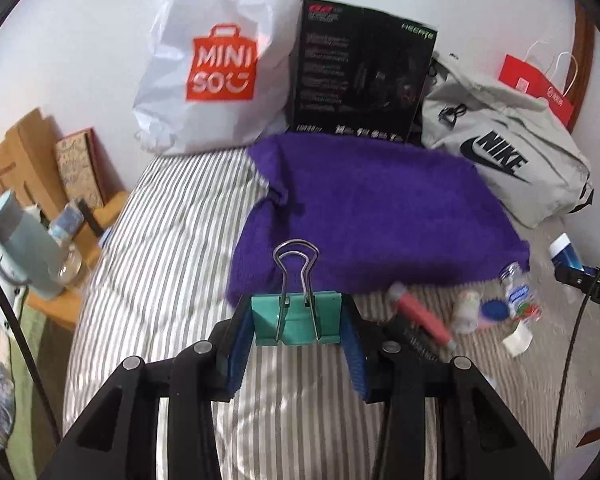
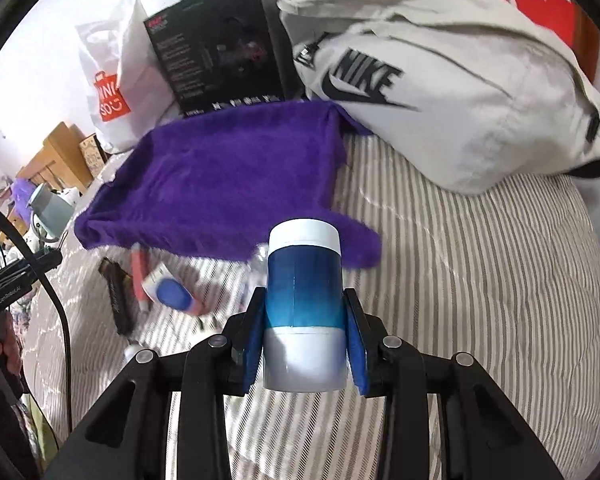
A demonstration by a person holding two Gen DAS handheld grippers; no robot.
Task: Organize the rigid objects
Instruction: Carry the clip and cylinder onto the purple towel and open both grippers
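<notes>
My left gripper (image 1: 298, 326) is shut on a teal binder clip (image 1: 298, 320) with its wire handles up, held above the striped bed near the front edge of a purple towel (image 1: 364, 208). My right gripper (image 2: 306, 320) is shut on a blue and white cylindrical container (image 2: 305, 300), held over the bed in front of the purple towel (image 2: 228, 176). Small items lie by the towel's edge: a red pen-like tube (image 1: 422, 318), a black bar (image 2: 118, 296), a small clear bottle (image 1: 518, 292) and a blue-white flat item (image 2: 172, 290).
A white Miniso bag (image 1: 220, 64), a black box (image 1: 364, 76), a grey Nike bag (image 1: 508, 152) and a red paper bag (image 1: 540, 88) stand along the wall. A wooden shelf with a pale blue bottle (image 1: 24, 240) is at the left.
</notes>
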